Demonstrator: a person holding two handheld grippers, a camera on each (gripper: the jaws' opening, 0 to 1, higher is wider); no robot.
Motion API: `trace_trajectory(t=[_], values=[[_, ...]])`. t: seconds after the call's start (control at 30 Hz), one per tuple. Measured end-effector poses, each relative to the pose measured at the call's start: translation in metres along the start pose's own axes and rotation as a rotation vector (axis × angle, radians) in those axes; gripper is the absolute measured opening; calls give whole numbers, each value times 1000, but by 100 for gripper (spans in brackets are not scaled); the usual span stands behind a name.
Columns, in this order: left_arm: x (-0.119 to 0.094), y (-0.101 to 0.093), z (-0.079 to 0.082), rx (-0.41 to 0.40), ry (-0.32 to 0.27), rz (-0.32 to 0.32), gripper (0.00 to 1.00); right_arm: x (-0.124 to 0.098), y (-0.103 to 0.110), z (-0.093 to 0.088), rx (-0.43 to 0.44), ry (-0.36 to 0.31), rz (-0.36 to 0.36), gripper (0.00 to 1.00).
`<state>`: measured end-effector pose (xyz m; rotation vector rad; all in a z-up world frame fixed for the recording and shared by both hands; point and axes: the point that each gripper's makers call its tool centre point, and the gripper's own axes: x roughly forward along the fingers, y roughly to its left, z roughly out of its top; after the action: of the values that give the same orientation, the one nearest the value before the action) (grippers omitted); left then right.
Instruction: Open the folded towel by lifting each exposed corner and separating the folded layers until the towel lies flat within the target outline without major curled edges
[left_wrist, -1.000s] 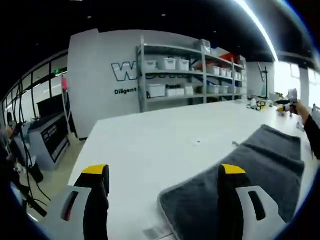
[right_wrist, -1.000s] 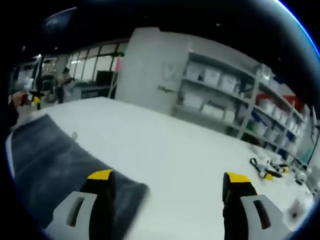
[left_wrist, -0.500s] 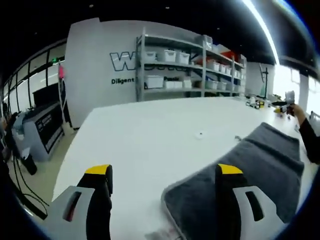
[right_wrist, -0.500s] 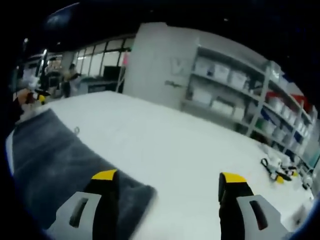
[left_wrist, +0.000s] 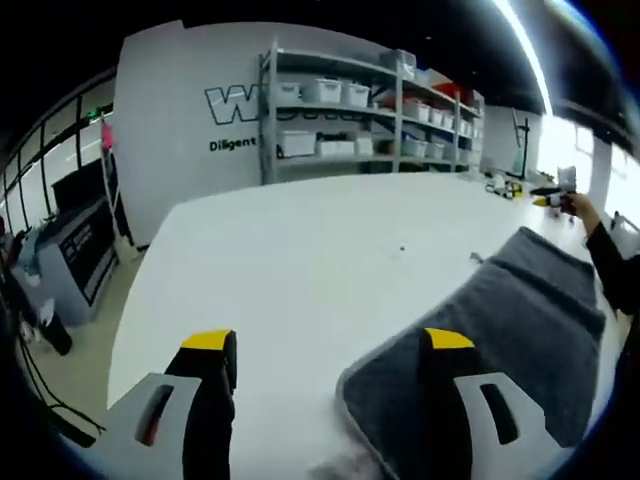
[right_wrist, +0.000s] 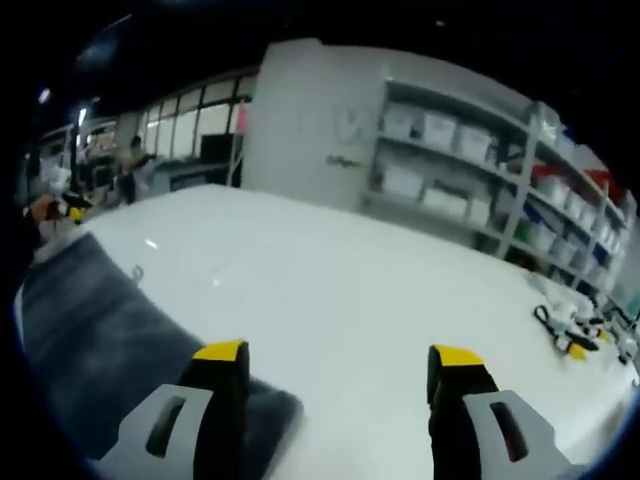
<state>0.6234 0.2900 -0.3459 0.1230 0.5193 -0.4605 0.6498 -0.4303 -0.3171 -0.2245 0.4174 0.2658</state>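
Over the last second both views shifted only slightly, the left gripper (left_wrist: 323, 352) and right gripper (right_wrist: 336, 358) hovering with jaws apart, empty, over opposite corners of the grey towel (left_wrist: 510, 325) (apparently folded, blurred) on the white table (left_wrist: 300, 250): no corner lifted yet.

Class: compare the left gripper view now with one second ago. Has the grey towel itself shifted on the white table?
Cannot tell. The grey towel keeps its place relative to the small speck on the white table; the whole picture shifted, which points to camera motion.
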Motion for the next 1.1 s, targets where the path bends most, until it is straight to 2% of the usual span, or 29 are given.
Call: trace_trajectory(t=[0.07,0.13,0.2,0.37,0.5,0.57,0.67,0.83,0.9,1.03,1.1], values=[[2,1,-3,-6,5,2,68,9,7,-8,-14,25,19,71],[3,2,-8,-24,24,-16,55,17,13,-17,-23,51,36,70],[6,0,-14,-27,38,-30,48,24,13,-24,-18,62,38,68],[11,-5,-25,-21,72,-48,49,36,5,-48,20,114,35,58],[13,-12,-30,-25,91,-81,38,40,5,-65,70,164,43,47],[16,-15,-34,-22,107,-94,36,39,7,-70,72,182,36,44],[20,-19,-42,-17,134,-107,30,39,3,-73,79,198,32,37],[22,-24,-45,-17,144,-121,26,27,14,-86,104,272,100,30],[22,-24,-45,-18,145,-123,24,24,17,-87,102,273,111,20],[22,-25,-47,-18,148,-118,22,26,23,-89,98,277,122,16],[22,-27,-47,-17,148,-121,21,27,29,-92,85,296,152,11]])
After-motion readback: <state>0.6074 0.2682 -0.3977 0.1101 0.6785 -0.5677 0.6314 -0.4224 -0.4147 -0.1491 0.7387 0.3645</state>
